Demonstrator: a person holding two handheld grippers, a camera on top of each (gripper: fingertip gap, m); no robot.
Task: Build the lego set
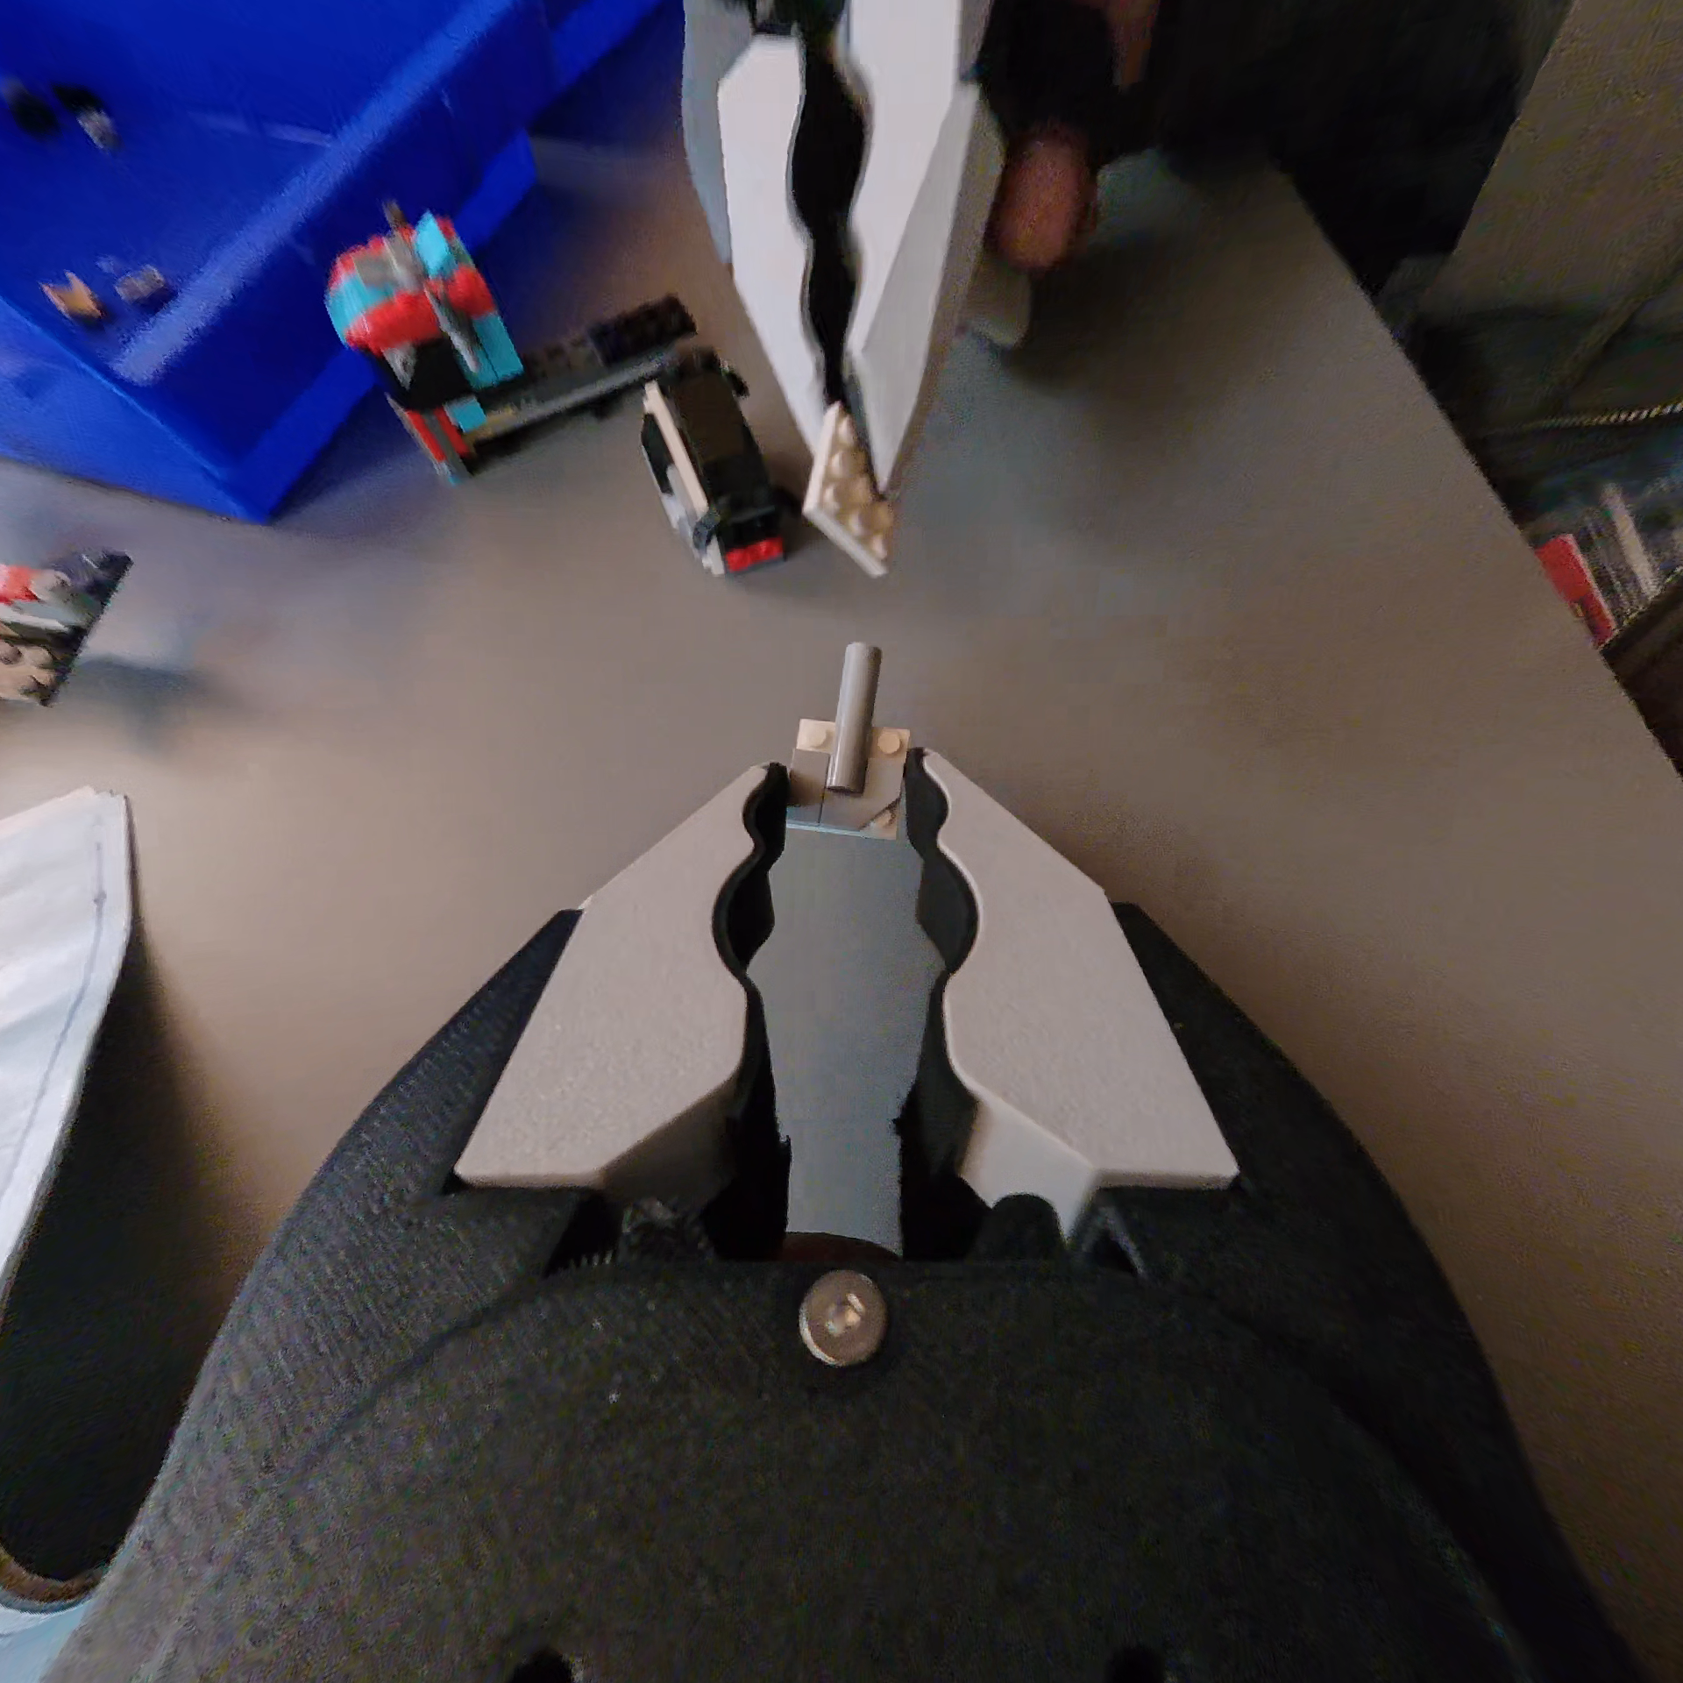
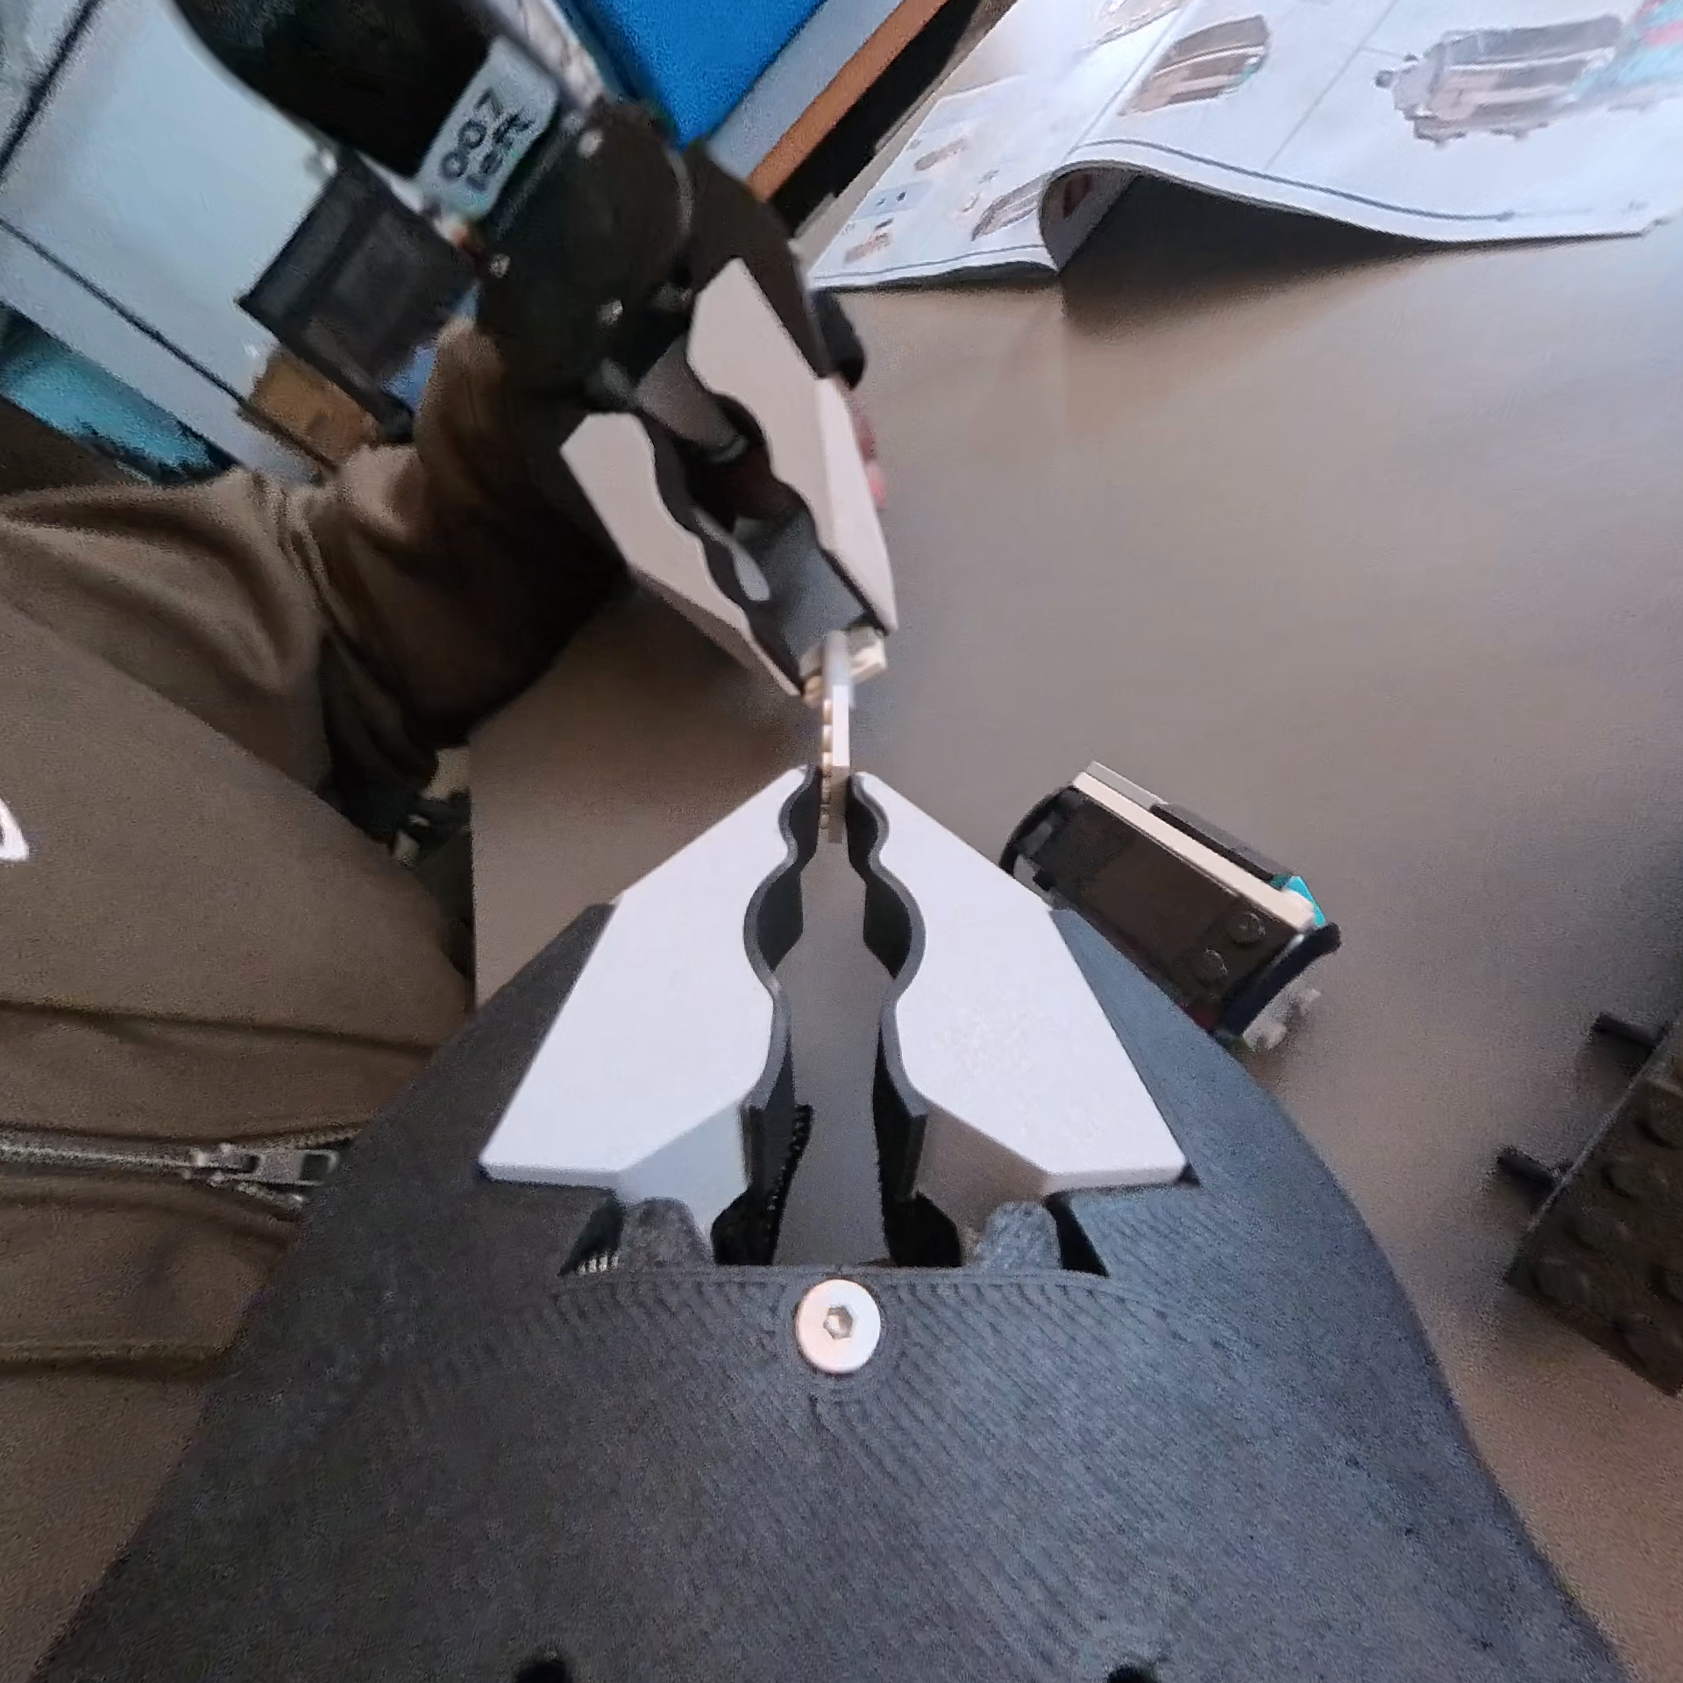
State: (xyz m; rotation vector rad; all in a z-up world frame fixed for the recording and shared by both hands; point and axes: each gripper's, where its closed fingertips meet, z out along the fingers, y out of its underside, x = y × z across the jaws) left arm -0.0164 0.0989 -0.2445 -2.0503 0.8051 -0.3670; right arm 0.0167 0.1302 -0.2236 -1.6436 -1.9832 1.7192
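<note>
Left gripper [image 1: 842, 774], frame centre, clamped on a small grey assembly [image 1: 847, 765], peg pointing outward. Right gripper [image 2: 829, 801] pinching a white plate [image 2: 833, 729] edge-on, nearly touching that peg above the tabletop [image 1: 1184, 729].

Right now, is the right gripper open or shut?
Shut: the right gripper pinches a thin white studded plate edge-on, both pads pressing its faces.

From my station both wrist feeds look evenly, softly lit, with dull shadows on the grey table [image 1: 1184, 820] and a darker one under the white sheet [image 1: 55, 956] at near left. I see heavy fisheye bending at the edges. The blue bin [image 1: 228, 228] and booklet [image 2: 1275, 137] far off are smeared with blur; the near fingers stay sharp.
</note>
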